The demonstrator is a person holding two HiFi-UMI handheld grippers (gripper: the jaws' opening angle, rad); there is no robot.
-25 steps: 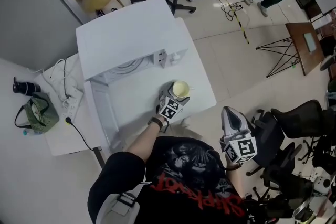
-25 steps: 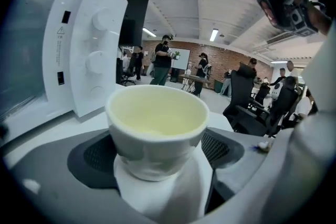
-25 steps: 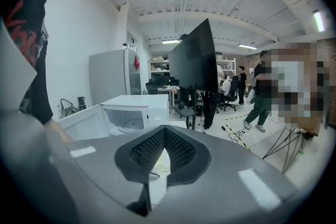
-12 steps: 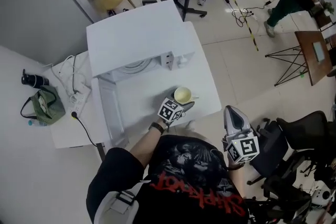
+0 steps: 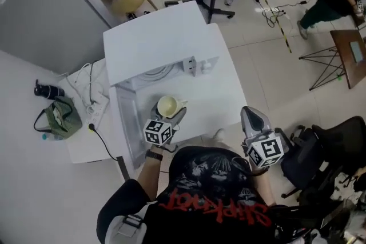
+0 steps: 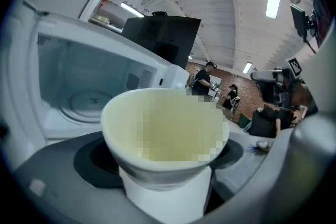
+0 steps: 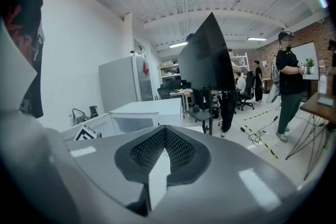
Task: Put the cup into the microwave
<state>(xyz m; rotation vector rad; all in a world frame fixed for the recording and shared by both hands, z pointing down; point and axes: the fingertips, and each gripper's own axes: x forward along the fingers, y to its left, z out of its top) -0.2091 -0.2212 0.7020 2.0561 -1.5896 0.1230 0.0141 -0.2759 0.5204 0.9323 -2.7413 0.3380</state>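
Your left tool (image 5: 173,116) pinches the cup (image 5: 167,106) before the open microwave (image 5: 154,43); your right tool (image 5: 250,114) is pressed together beside the counter (image 5: 224,97).

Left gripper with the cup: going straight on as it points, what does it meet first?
Probably the microwave, near the right side of its open front: in the left gripper view its turntable lies left of the cup. Depth is unclear.

The microwave cavity (image 5: 151,74) lies open ahead, with its swung-out door (image 5: 128,128) bounding the left.
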